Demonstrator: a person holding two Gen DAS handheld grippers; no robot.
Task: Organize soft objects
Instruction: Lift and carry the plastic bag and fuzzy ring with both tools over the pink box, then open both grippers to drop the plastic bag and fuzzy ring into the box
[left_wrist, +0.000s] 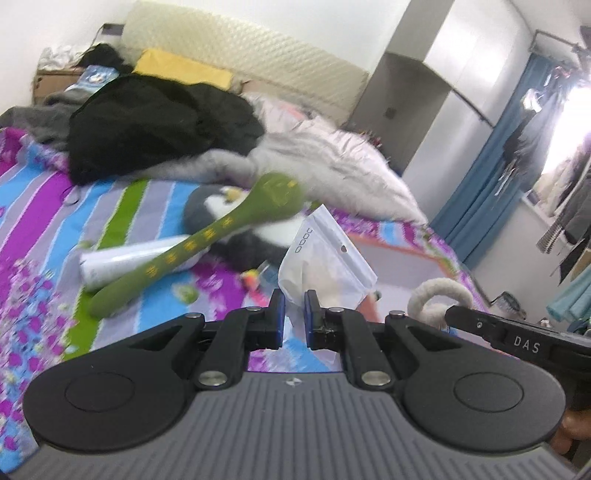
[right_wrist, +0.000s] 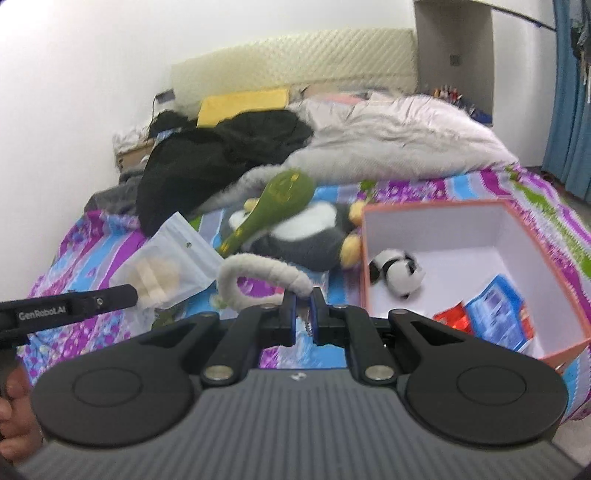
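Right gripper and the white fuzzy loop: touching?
Touching. In the right wrist view, the right gripper has its jaws closed on the end of the white fuzzy loop.

Left tool (left_wrist: 293, 301) held level, its blue-padded fingers (left_wrist: 277, 306) nearly together, pinching something thin. Right tool (right_wrist: 303, 301) just right of it, likewise clamped. A bare hand (right_wrist: 13, 417) grips the left handle.

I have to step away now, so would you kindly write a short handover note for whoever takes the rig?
Left gripper: shut on the clear zip pouch.
Right gripper: shut on the white fuzzy loop, near the orange box.
Done: small panda plush and packets lie in the box.
Left: both held items, the green plush paddle and the penguin plush on the bed.
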